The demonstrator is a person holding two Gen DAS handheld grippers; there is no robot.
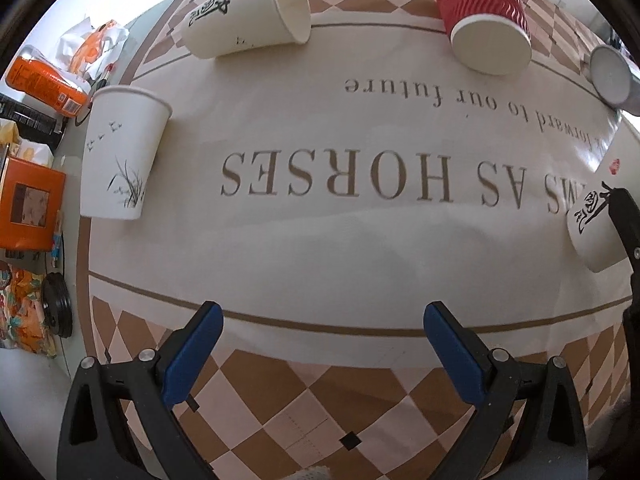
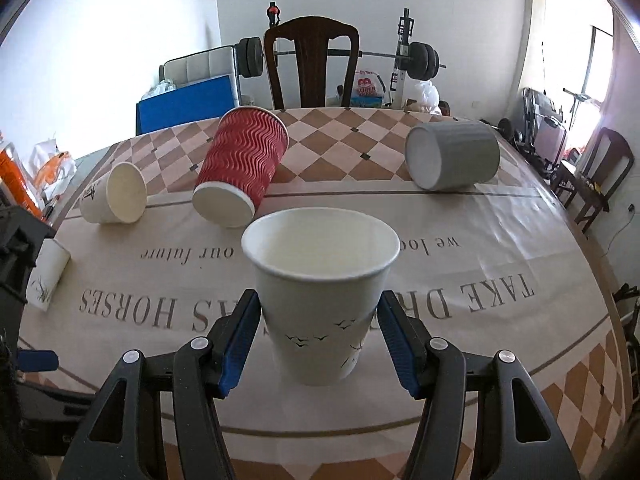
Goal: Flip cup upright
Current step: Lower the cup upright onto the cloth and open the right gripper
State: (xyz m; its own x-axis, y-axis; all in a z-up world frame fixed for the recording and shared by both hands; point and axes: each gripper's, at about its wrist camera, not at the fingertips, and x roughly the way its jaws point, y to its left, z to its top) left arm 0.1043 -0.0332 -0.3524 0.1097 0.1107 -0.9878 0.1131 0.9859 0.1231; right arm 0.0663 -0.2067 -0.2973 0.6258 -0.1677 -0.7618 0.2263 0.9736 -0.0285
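In the right wrist view a white paper cup with bird prints [image 2: 320,300] stands upright on the tablecloth between my right gripper's blue pads [image 2: 240,340]. The right gripper [image 2: 318,340] has its jaws at the cup's sides; the left pad touches it, the right pad sits a little off. In the left wrist view my left gripper [image 1: 320,344] is open and empty above the cloth. That view shows the same cup [image 1: 596,236] at the far right beside the right gripper's black finger [image 1: 624,224]. A white cup with grass print [image 1: 120,152] stands upright at the left.
A red ribbed cup [image 2: 244,168], a white cup [image 2: 114,194] and a grey cup [image 2: 452,156] lie on their sides at the far part of the table. A wooden chair [image 2: 312,64] stands behind it. Orange boxes [image 1: 32,200] lie off the table's left edge.
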